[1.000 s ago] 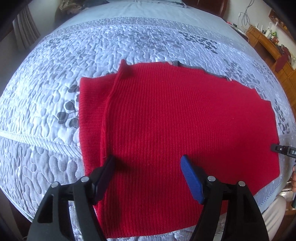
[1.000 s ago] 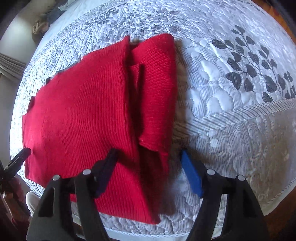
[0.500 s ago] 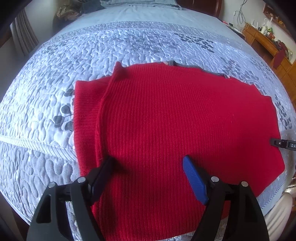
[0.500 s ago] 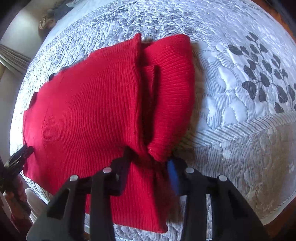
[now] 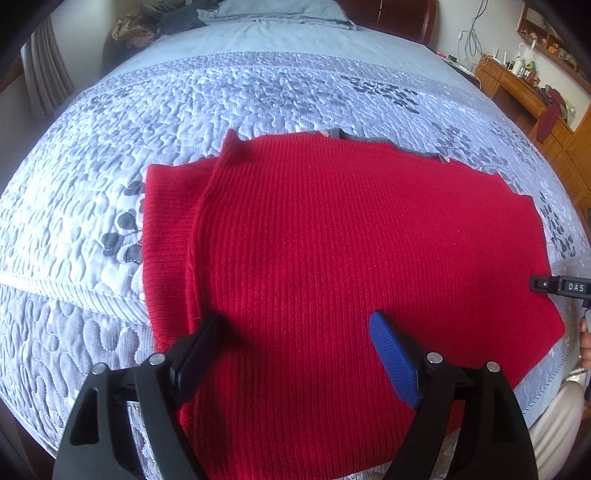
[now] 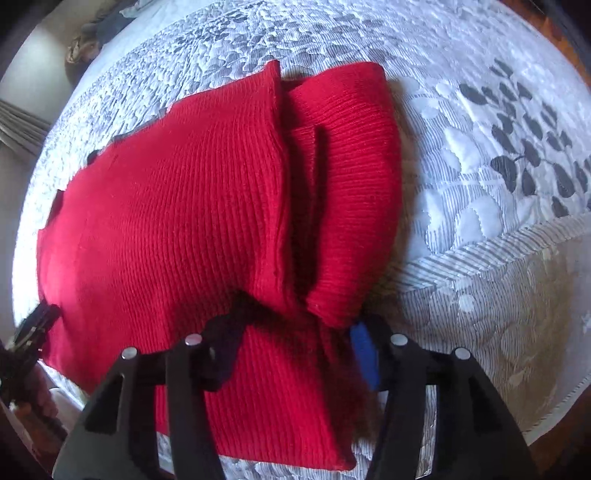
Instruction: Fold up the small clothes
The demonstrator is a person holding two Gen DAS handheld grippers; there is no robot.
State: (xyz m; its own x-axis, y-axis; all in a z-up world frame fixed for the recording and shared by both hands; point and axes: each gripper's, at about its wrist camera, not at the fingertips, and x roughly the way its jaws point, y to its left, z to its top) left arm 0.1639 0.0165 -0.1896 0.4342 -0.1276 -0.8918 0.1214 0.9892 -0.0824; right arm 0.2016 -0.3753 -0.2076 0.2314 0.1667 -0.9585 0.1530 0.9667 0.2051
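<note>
Red ribbed sweater [image 5: 332,266] lies flat on the quilted bed [image 5: 258,92], a sleeve folded in along one side (grey trim shows at its far edge). Left tongs [image 5: 295,332] hover over it, spread wide, holding nothing. Right tongs [image 6: 295,336] straddle its bunched side fold, having just widened.

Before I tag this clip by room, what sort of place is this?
Most likely a bedroom: a red sweater lies on a quilted bedspread, with a wooden headboard and a wooden dresser behind.
</note>
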